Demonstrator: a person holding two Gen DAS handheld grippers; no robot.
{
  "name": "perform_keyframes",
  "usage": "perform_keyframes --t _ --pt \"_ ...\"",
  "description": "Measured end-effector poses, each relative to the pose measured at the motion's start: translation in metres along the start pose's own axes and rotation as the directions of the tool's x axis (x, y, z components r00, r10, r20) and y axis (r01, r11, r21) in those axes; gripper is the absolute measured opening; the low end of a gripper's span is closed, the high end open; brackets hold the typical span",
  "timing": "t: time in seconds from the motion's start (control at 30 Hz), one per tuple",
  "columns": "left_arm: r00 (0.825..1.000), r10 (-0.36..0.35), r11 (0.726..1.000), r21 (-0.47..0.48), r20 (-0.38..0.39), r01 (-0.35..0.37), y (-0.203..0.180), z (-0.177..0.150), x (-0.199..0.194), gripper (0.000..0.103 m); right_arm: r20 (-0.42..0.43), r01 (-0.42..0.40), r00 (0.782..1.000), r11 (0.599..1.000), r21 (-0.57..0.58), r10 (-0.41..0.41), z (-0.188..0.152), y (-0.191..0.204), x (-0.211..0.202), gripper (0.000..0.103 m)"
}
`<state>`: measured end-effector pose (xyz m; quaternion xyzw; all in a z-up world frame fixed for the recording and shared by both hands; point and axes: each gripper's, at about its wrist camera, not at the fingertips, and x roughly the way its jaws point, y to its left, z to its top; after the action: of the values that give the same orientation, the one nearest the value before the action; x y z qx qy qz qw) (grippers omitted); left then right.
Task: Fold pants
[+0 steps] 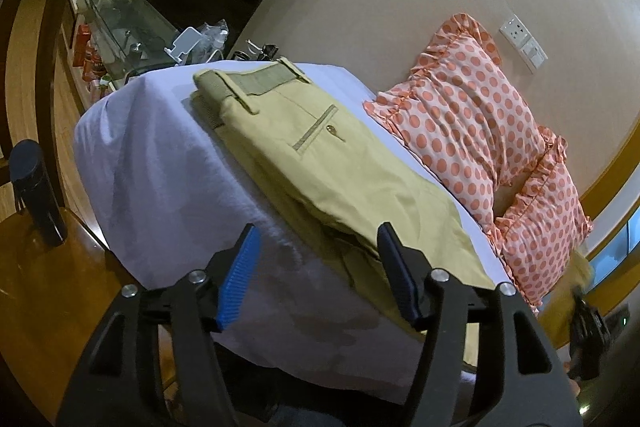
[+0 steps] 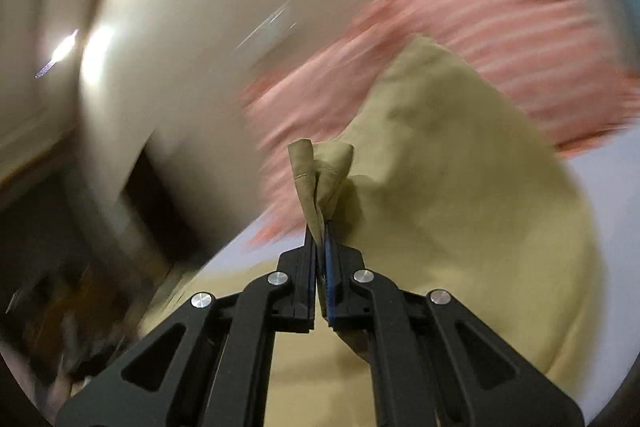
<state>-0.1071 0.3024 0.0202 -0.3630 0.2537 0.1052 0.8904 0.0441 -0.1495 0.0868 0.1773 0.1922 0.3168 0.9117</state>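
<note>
1. Only the right wrist view is showing the right claw [image 2: 320, 247] pinching the pants [image 2: 460, 187] hem.
2. The left claw [image 1: 320, 267] is gaping wide, empty, over the pants [image 1: 320, 155] lying on the bed [image 1: 160, 155] beside pillows [image 1: 472, 115].

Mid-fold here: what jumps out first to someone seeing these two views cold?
The khaki pants lie on the white sheet, waistband at the far end. Beside them, against the wall, sit polka-dot pillows. The right tongs are shut on a bunched pants edge, lifted amid heavy blur, while the left tongs hang open over the near end.
</note>
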Motion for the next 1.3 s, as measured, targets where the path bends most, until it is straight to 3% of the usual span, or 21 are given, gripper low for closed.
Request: perform_keyframes --t 0.07,0.1,0.13,0.2,0.27,0.33,0.47,0.67,0.73,0.8,0.87,0.97,1.0,1.07,1.1,1.17,1.2,1.27,1.3 --pt "1.000 -0.013 1.000 -0.007 -0.007 0.013 0.002 0.000 0.000 0.066 -0.193 -0.046 0.981 0.995 -0.084 0.029 -0.025 0.032 0.049 0.005" --pt "1.000 -0.027 1.000 -0.014 -0.014 0.026 0.004 0.001 0.001 0.066 -0.337 -0.057 0.942 0.990 -0.132 0.009 -0.050 0.050 0.083 0.006" --pt "0.999 -0.039 0.999 -0.023 -0.021 0.039 0.005 0.003 0.001 0.068 -0.399 -0.064 0.917 0.988 -0.140 0.003 -0.062 0.056 0.095 0.008" --pt "0.998 -0.060 0.997 -0.043 -0.027 0.059 0.009 0.007 0.002 0.073 -0.489 -0.073 0.872 0.990 -0.120 0.005 -0.082 0.061 0.108 0.024" --pt "0.998 -0.061 0.996 -0.062 -0.021 0.060 0.013 0.013 0.004 0.074 -0.465 -0.075 0.885 0.991 -0.108 0.016 -0.083 0.060 0.098 0.073" --pt "0.998 -0.066 0.992 -0.104 -0.014 0.064 0.019 0.023 0.009 0.074 -0.384 -0.070 0.923 0.991 -0.111 0.023 -0.075 0.056 0.076 0.084" --pt "0.997 -0.072 0.978 -0.198 -0.014 0.068 0.032 0.042 0.025 0.072 -0.328 -0.059 0.944 0.993 -0.102 0.023 -0.065 0.046 0.055 0.084" --pt "0.997 -0.062 0.959 -0.279 -0.040 0.048 0.041 0.053 0.041 0.072 -0.341 -0.049 0.940 0.996 -0.076 0.021 -0.070 0.041 0.062 0.085" --pt "0.993 -0.098 0.951 -0.300 -0.059 0.076 0.040 0.051 0.042 0.073 -0.347 -0.052 0.938 0.996 -0.073 0.023 -0.075 0.043 0.060 0.087" --pt "0.976 -0.193 0.920 -0.363 -0.099 0.145 0.039 0.046 0.051 0.072 -0.352 -0.054 0.936 0.996 -0.067 0.027 -0.077 0.043 0.061 0.088" --pt "0.972 -0.208 0.913 -0.379 -0.111 0.152 0.034 0.043 0.055 0.074 -0.358 -0.053 0.933 0.997 -0.058 0.029 -0.078 0.042 0.064 0.088" --pt "0.929 -0.329 0.850 -0.482 -0.169 0.213 0.031 0.036 0.069 0.076 -0.359 -0.051 0.933 0.997 -0.052 0.029 -0.079 0.040 0.063 0.088" --pt "0.927 -0.334 0.843 -0.493 -0.168 0.215 0.032 0.038 0.071 0.076 -0.356 -0.052 0.934 0.997 -0.051 0.031 -0.079 0.039 0.062 0.088" --pt "0.938 -0.303 0.854 -0.484 -0.166 0.191 0.035 0.045 0.073 0.069 -0.349 -0.052 0.936 0.998 -0.046 0.033 -0.078 0.038 0.060 0.088" --pt "0.954 -0.261 0.862 -0.482 -0.150 0.159 0.041 0.052 0.073 0.066 -0.346 -0.054 0.937 0.998 -0.045 0.035 -0.078 0.037 0.059 0.088" --pt "0.968 -0.215 0.868 -0.480 -0.127 0.130 0.047 0.062 0.074 0.058 -0.338 -0.057 0.940 0.997 -0.044 0.039 -0.077 0.036 0.056 0.088" --pt "0.979 -0.168 0.886 -0.453 -0.119 0.097 0.048 0.069 0.076 0.053 -0.330 -0.058 0.943 0.997 -0.045 0.040 -0.075 0.035 0.053 0.088" --pt "0.987 -0.077 0.920 -0.392 -0.138 0.017 0.043 0.077 0.084 0.015 -0.316 -0.055 0.948 0.997 -0.046 0.037 -0.073 0.032 0.049 0.088" --pt "0.989 -0.006 0.943 -0.329 -0.146 -0.043 0.034 0.081 0.087 0.009 -0.306 -0.050 0.951 0.998 -0.047 0.033 -0.070 0.029 0.045 0.088"
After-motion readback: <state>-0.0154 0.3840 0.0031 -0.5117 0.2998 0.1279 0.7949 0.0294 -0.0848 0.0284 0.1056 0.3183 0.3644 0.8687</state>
